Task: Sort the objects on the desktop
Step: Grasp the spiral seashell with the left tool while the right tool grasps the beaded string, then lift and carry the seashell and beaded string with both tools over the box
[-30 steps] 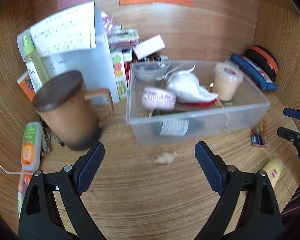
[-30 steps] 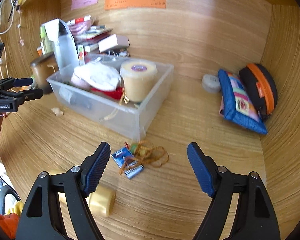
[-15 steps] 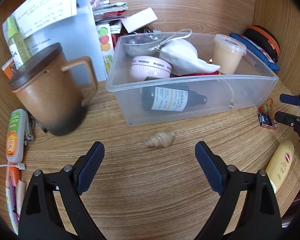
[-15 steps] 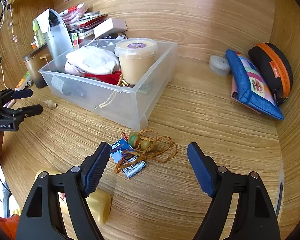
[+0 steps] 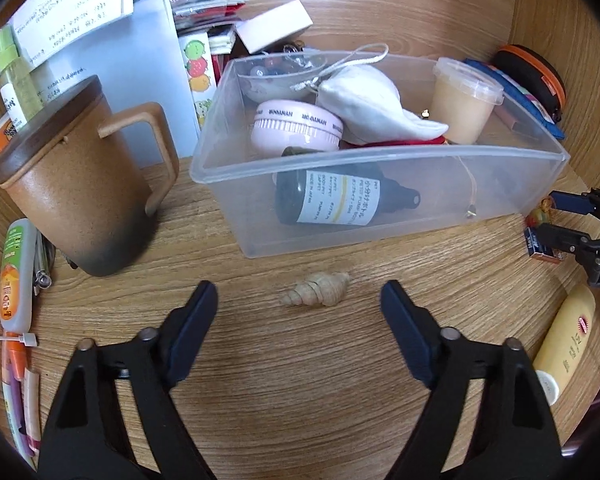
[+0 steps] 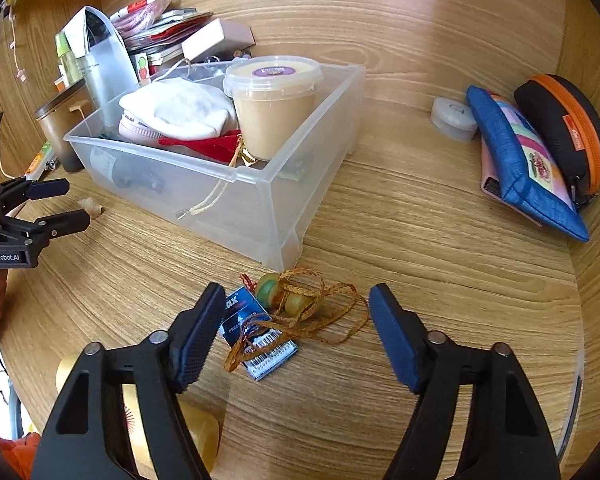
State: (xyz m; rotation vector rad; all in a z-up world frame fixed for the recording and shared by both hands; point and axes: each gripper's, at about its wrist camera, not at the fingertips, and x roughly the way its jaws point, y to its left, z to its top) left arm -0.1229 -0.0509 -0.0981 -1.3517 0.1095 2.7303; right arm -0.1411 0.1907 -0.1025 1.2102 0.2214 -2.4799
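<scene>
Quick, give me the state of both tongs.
Left tongs: open, empty, straddling the small beige spiral seashell.
Right tongs: open, empty, over the braided orange cord with green beads.

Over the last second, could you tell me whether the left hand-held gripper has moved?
Yes. The left hand-held gripper has come closer to the small seashell, which lies on the desk before the clear plastic bin and now sits between its open fingers.
</scene>
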